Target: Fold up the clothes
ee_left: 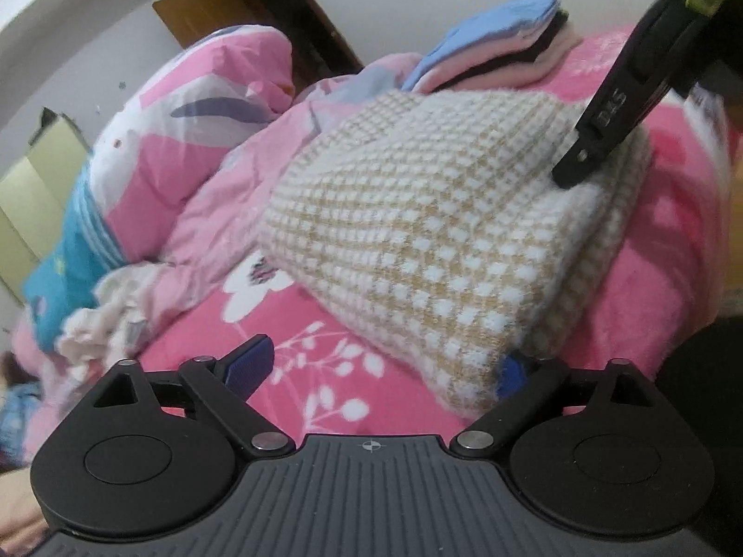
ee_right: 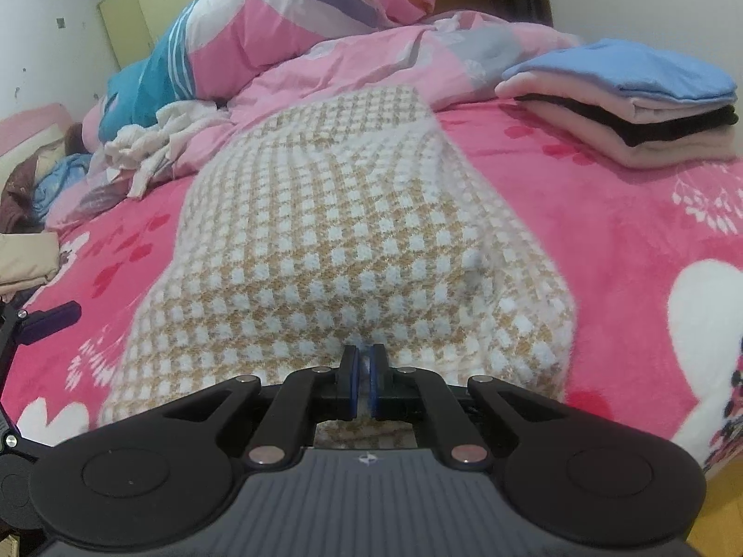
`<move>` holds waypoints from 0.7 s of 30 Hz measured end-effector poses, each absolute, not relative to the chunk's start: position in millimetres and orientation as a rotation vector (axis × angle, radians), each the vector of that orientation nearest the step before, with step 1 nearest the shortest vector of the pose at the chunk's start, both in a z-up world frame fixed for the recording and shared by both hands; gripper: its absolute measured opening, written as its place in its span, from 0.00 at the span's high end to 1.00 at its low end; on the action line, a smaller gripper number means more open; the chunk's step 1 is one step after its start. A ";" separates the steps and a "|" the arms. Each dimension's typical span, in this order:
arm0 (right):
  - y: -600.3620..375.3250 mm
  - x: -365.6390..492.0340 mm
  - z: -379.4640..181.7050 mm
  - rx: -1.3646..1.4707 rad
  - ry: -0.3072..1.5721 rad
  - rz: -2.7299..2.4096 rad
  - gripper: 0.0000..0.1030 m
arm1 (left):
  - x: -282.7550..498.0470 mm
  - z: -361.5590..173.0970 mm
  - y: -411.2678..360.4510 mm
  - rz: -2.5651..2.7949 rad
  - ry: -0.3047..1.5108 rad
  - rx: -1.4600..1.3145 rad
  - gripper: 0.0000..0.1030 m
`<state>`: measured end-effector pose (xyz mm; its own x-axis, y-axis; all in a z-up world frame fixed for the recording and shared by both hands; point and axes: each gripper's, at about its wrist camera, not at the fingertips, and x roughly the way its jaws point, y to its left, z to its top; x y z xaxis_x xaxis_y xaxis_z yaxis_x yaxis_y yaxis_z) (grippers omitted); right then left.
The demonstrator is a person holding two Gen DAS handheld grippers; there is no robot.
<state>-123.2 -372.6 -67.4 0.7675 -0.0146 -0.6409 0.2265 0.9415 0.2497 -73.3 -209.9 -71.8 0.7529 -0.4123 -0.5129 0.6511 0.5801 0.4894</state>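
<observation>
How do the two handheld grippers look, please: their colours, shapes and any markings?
Both the left gripper and the right gripper are matte black, with round discs, silver rivets on the linkage bars, a ribbed grey body bearing a small crosshair mark, and blue pads on the fingers.

The left black two-finger gripper (ee_left: 378,366) had a ribbed grey housing, two round black discs, silver rivets on its link arms, blue ridged pads (ee_left: 248,364) and a small crosshair mark. The right black gripper (ee_right: 363,383) was built alike, with blue pads, and its finger bore embossed lettering in the left view.
</observation>
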 end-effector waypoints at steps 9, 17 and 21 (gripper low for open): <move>-332.9 -140.7 -33.3 0.209 0.662 0.001 0.94 | -69.7 -43.3 -139.7 -0.825 0.413 0.446 0.04; -325.5 -122.2 -44.9 0.158 0.813 -0.039 0.94 | -19.1 -45.7 -160.4 -0.841 0.586 0.176 0.26; -322.9 -115.6 1.6 0.100 0.696 -0.018 0.94 | -3.4 -54.4 -162.7 -0.880 0.690 0.082 0.25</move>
